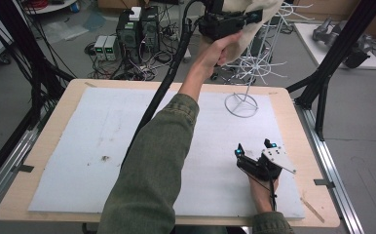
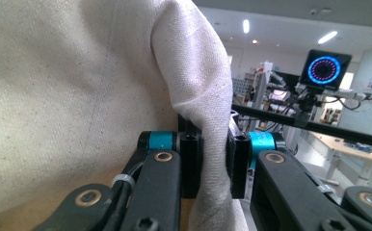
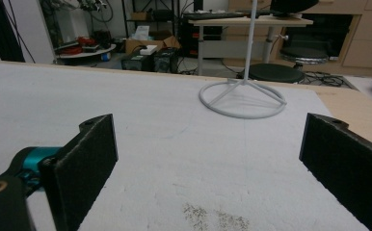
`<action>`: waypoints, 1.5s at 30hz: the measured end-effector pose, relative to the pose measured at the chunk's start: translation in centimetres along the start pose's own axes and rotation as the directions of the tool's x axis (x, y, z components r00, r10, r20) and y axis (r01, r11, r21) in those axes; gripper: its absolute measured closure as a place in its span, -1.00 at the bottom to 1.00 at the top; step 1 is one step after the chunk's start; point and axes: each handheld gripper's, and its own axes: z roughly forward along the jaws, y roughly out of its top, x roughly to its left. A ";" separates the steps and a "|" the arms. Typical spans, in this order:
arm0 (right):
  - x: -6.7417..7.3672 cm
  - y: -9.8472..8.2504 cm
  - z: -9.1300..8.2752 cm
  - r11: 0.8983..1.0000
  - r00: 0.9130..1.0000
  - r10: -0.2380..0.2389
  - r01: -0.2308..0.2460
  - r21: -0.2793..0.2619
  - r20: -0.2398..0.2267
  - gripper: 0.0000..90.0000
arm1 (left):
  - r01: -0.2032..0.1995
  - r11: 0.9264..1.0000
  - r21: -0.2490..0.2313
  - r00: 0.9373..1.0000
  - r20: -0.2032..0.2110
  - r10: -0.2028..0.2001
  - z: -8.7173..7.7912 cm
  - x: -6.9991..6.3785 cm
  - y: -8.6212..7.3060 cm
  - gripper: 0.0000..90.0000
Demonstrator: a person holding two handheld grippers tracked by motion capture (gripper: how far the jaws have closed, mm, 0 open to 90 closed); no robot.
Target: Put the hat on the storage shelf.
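One left hand-held gripper (image 2: pixel 214 166) pinches coarse cream cloth (image 2: pixel 78 96), perhaps canvas.

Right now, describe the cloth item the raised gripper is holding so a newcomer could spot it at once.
Start at the white wire stand rising from the table's far edge. At its top hangs a cream canvas cloth, pinched by the left gripper. It is the sole soft fabric among thin wire prongs.

A wooden table (image 1: pixel 40 161) carries a grey-white mat (image 1: pixel 108 146); a white wire stand's ring base (image 1: pixel 241 105) rests on the mat.
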 end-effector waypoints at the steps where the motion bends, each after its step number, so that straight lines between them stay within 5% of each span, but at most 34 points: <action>1: 0.0 0.0 0.0 1.000 1.000 0.003 -0.003 0.001 -0.001 -0.89 | 0.000 1.000 0.019 1.000 -0.004 0.000 0.1 0.1 -0.2 0.79; 9: -0.1 0.0 0.0 1.000 1.000 0.001 -0.001 0.001 0.000 -0.89 | -0.023 0.991 0.128 1.000 0.003 0.023 1.0 0.5 -2.6 0.74; 26: -0.2 0.0 0.0 1.000 1.000 0.007 -0.007 -0.009 0.011 -0.89 | -0.008 0.983 0.183 1.000 0.024 0.004 0.9 0.6 -3.9 0.56; 38: -0.1 0.0 0.0 1.000 1.000 0.004 -0.004 -0.003 0.017 -0.89 | 0.051 0.977 0.208 0.996 0.058 -0.064 1.0 0.7 -4.8 -0.11; 45: 0.0 0.1 -0.2 1.000 0.999 -0.002 0.003 -0.019 0.037 -0.89 | 0.012 0.976 0.219 0.999 0.028 -0.019 0.8 0.2 -4.6 -0.39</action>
